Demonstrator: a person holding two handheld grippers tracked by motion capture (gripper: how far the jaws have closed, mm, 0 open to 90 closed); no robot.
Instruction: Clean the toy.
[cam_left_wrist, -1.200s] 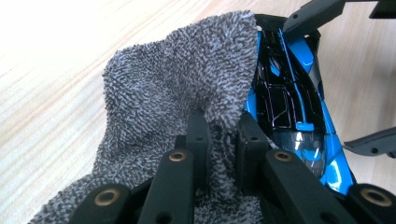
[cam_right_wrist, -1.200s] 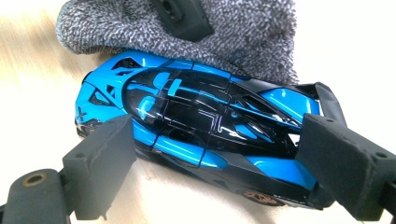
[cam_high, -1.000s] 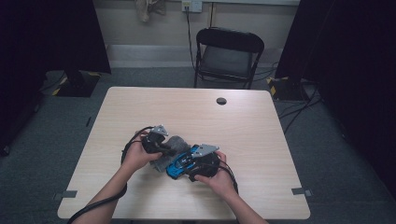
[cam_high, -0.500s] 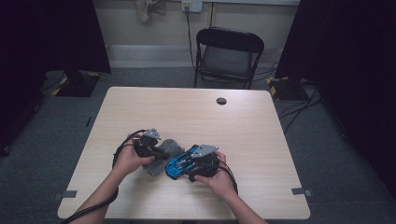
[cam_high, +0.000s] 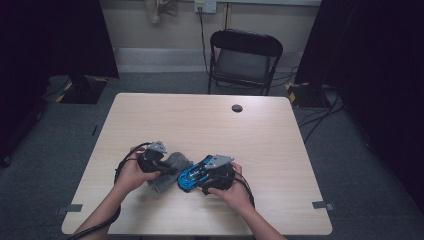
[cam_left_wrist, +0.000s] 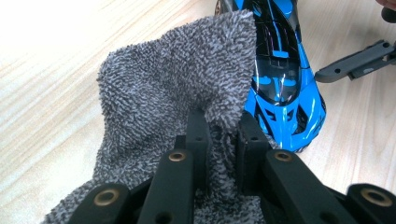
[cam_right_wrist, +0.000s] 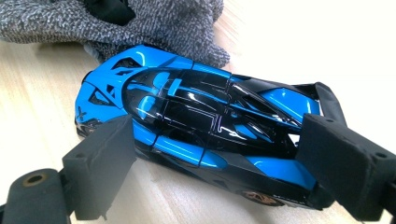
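Note:
A blue and black toy car (cam_high: 189, 176) stands on the wooden table (cam_high: 210, 125) near its front edge. My right gripper (cam_high: 199, 175) is shut on the toy car (cam_right_wrist: 205, 116); one pad presses its side near the nose and the other presses its tail. Just left of the car lies a grey terry cloth (cam_high: 172, 165). My left gripper (cam_left_wrist: 223, 126) is shut on a fold of the cloth (cam_left_wrist: 154, 93), whose raised corner touches the car (cam_left_wrist: 280, 79) along its side. In the right gripper view the cloth (cam_right_wrist: 140, 23) lies behind the car's nose.
A small black round cap (cam_high: 237, 108) sits on the table's far middle. A black folding chair (cam_high: 245, 55) stands beyond the far edge. Cables trail from both grippers toward the person. Dark curtains hang left and right.
My left gripper has moved a little to the left and toward the person, drawing the cloth with it off the car's top. The right gripper and the car have kept still.

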